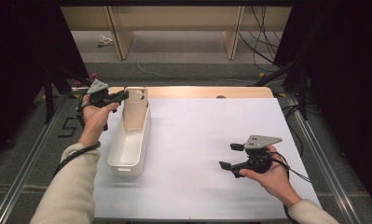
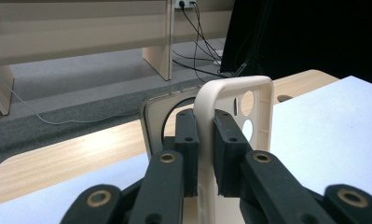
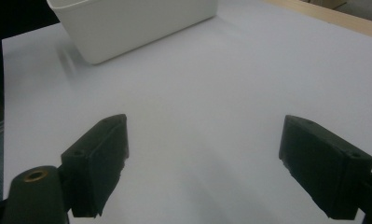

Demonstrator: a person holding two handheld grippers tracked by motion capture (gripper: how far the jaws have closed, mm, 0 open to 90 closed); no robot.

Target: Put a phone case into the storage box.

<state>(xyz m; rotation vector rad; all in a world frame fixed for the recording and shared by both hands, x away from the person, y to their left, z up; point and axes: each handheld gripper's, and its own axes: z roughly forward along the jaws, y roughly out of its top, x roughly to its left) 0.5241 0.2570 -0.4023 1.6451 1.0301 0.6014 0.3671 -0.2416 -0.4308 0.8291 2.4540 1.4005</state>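
Clamped between my left gripper's [image 2: 203, 154] jaws, the cream phone case [image 2: 235, 112] stands upright over the white bin's [image 1: 127, 149] far end; tilting could snag its rim. My right gripper [image 1: 234, 161] rests spread, empty, well apart.

Left gripper [image 1: 120, 96] is held high at the table's far left, jaws clamped tight; right gripper [image 1: 229, 156] rests low, jaws spread wide.

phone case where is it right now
The phone case stands upright at the far end of the white bin, on the table's left in the high view, clamped by its edge in the left gripper.
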